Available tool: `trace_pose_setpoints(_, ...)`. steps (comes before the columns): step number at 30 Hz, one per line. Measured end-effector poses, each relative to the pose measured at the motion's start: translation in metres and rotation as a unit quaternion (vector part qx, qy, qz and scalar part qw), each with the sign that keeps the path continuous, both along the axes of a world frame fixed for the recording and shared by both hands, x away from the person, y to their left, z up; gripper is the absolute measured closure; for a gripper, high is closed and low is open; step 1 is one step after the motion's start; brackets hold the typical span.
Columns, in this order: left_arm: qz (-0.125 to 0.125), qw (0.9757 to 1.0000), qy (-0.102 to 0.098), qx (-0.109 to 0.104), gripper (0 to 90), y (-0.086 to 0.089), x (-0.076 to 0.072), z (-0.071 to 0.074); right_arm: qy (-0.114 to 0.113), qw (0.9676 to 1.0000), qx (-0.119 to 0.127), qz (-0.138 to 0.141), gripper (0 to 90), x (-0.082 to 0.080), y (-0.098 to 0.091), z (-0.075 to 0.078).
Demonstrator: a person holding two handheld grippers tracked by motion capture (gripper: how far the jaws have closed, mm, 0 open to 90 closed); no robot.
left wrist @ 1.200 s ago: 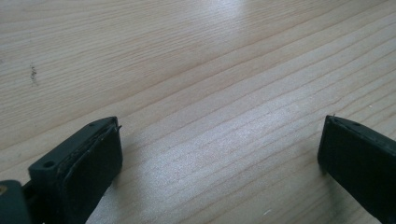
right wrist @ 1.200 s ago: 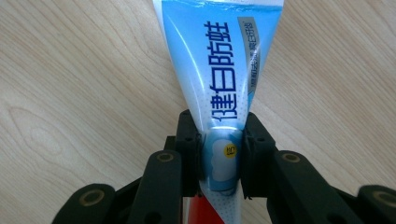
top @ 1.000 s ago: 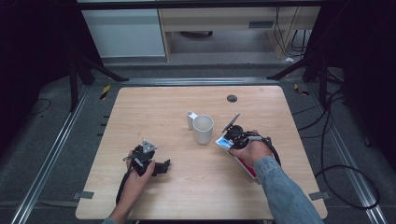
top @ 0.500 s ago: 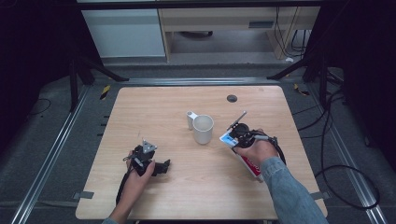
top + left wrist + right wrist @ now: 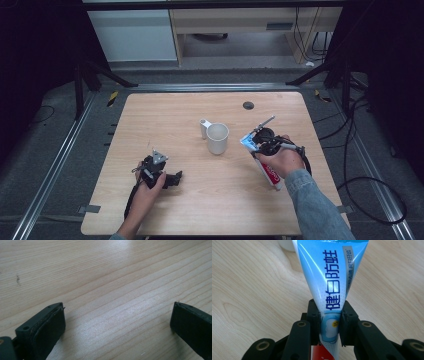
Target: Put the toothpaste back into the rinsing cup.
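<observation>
Toothpaste tube (image 5: 329, 280): clamped between the pads of the right hand-held gripper (image 5: 264, 143), right of the white mug (image 5: 217, 138), right-centre of the counter (image 5: 170, 115). Tube blue-white with a red end; large Chinese lettering along it, brand not readable. Left hand-held gripper (image 5: 159, 172) near left, jaws wide apart, nothing between them. Counter is pale wood grain with a black grommet (image 5: 248, 105) at the far side. Dark room, grey floor, cables, white cabinets beyond.
</observation>
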State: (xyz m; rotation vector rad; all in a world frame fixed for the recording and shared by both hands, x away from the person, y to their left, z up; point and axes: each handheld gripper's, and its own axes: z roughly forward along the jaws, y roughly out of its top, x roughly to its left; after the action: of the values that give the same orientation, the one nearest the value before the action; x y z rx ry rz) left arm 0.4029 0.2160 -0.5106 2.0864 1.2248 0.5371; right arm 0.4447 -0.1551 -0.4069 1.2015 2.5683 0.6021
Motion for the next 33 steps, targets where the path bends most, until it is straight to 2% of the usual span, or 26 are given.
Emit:
trace_pose_setpoints(6,0.000,1.0000,0.000,0.000,0.0,0.000,0.000,0.000,-0.024,0.9993,0.028,-0.007,73.8,-0.003,-0.009,0.014)
trace_pose_setpoints(13,0.000,1.0000,0.000,0.000,0.0,0.000,0.000,0.000,-0.044,0.9981,0.042,-0.006,73.8,-0.004,-0.009,0.025)
trace_pose_setpoints(16,0.000,1.0000,0.000,0.000,0.0,0.000,0.000,0.000,-0.055,0.9969,0.054,-0.010,73.8,-0.004,-0.010,0.028)
trace_pose_setpoints(17,-0.001,1.0000,0.000,0.000,0.0,0.000,0.000,0.000,-0.067,0.9958,0.062,-0.011,73.8,-0.003,-0.011,0.029)
trace_pose_setpoints(21,0.000,1.0000,0.000,0.000,0.0,0.000,0.000,0.000,-0.075,0.9944,0.072,-0.018,73.8,-0.002,-0.014,0.030)
trace_pose_setpoints(23,0.000,1.0000,0.000,0.000,0.0,0.000,0.000,0.000,-0.084,0.9933,0.078,-0.018,73.8,-0.001,-0.016,0.032)
trace_pose_setpoints(25,0.000,1.0000,0.000,0.000,0.0,0.000,0.000,0.000,-0.096,0.9903,0.098,-0.022,73.8,0.000,-0.021,0.033)
trace_pose_setpoints(26,0.000,1.0000,0.000,0.000,0.0,0.000,0.000,0.000,-0.096,0.9903,0.098,-0.022,73.8,0.000,-0.021,0.033)
trace_pose_setpoints(31,0.000,1.0000,0.000,0.000,0.0,0.000,0.000,0.000,-0.126,0.9843,0.121,-0.026,73.7,-0.001,-0.023,0.032)
trace_pose_setpoints(32,-0.001,1.0000,0.000,0.000,0.0,0.000,0.000,0.000,-0.126,0.9843,0.121,-0.026,73.7,-0.001,-0.023,0.032)
trace_pose_setpoints(33,-0.002,1.0000,0.000,-0.001,0.0,0.000,0.000,0.000,-0.136,0.9817,0.131,-0.026,73.6,0.000,-0.024,0.032)
